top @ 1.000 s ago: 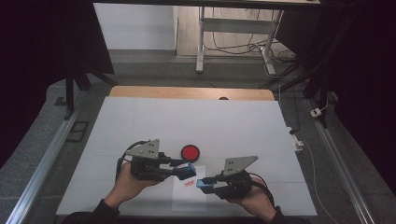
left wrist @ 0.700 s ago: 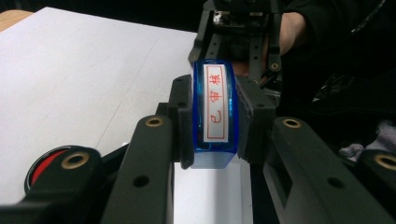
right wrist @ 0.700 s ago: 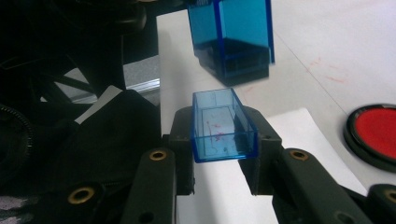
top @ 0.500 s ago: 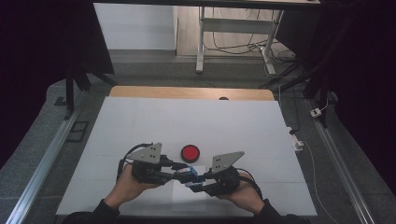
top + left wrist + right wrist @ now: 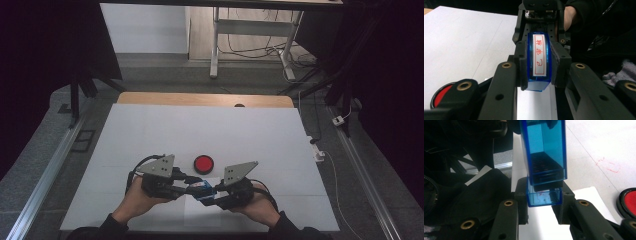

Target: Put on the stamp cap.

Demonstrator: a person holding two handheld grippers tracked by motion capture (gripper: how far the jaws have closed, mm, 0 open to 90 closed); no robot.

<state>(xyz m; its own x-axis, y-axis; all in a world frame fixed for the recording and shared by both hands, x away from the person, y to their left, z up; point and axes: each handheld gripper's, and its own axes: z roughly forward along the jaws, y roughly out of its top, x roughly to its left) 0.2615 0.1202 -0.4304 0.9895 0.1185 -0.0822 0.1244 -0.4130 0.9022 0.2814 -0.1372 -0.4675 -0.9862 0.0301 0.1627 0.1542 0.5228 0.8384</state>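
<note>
A blue see-through stamp (image 5: 538, 58) with a white label and red characters sits clamped between the jaws of my left gripper (image 5: 538, 67). In the right gripper view the stamp body (image 5: 544, 152) points into a small clear blue cap (image 5: 544, 198), and my right gripper (image 5: 544, 195) is shut on that cap. From the high view, the two grippers meet tip to tip over the stamp (image 5: 201, 189) near the table's front edge, left gripper (image 5: 192, 187) and right gripper (image 5: 209, 195). The cap overlaps the stamp's inked end.
A round red ink pad (image 5: 203, 163) lies just beyond the grippers, also low in the left gripper view as the ink pad (image 5: 441, 95). A white paper sheet (image 5: 200, 212) lies under the hands. Faint red marks (image 5: 607, 165) show on the table. The white tabletop (image 5: 210, 130) stretches beyond.
My right gripper has moved left with the blue cap and now meets the stamp in the left gripper. The left hand has stayed put.
</note>
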